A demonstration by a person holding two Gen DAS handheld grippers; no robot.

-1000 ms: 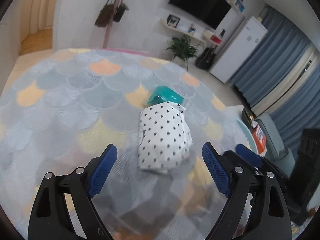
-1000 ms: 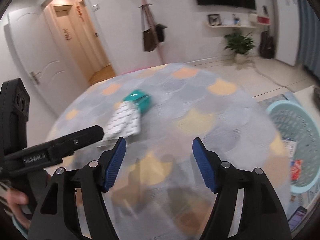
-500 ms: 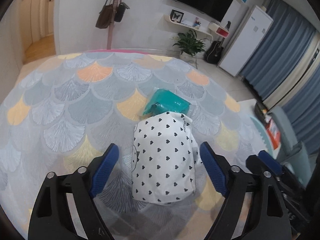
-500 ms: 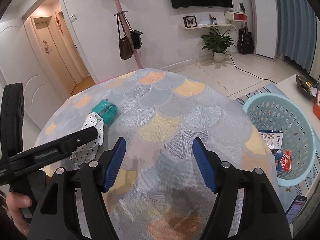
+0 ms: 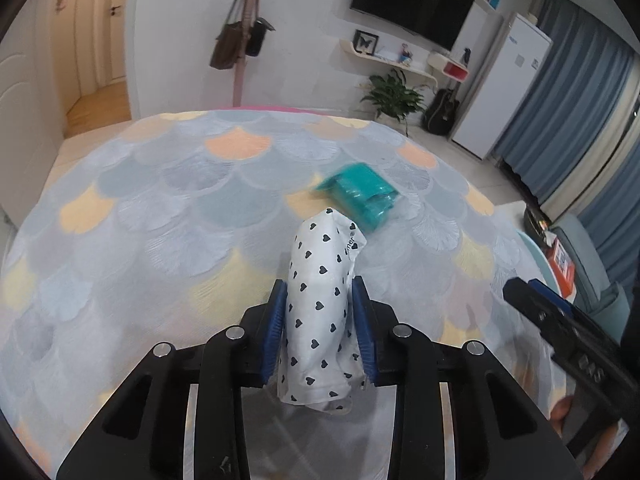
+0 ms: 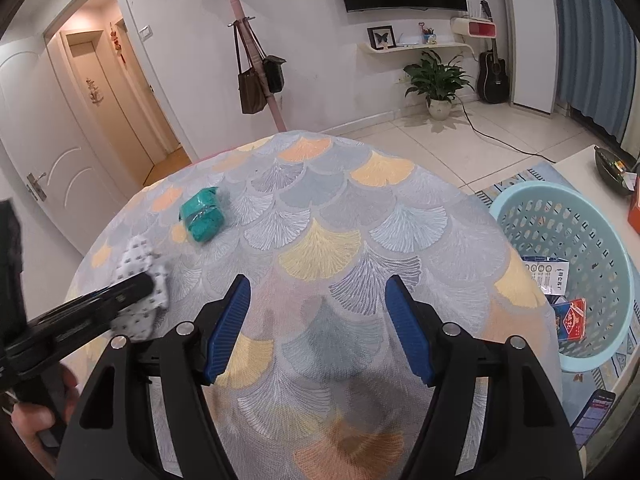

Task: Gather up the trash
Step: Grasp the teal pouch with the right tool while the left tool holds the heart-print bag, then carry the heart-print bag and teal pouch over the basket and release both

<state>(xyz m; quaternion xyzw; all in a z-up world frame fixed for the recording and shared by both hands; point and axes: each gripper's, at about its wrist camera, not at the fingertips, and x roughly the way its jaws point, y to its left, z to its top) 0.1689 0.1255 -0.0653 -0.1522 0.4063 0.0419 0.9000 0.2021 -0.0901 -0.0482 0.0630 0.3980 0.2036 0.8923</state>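
Left wrist: white heart-print packet (image 5: pixel 320 304) squeezed, creased.

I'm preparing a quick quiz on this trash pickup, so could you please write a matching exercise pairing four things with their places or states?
Things:
1. heart-print pouch
2. teal pack
3. basket
4. right gripper

Places or states:
a. on the floor beside the table
b. open, nothing between its jaws
c. lying free on the tablecloth
d. between the left gripper's closing jaws

Pairs: 1-d, 2-c, 3-a, 4-b
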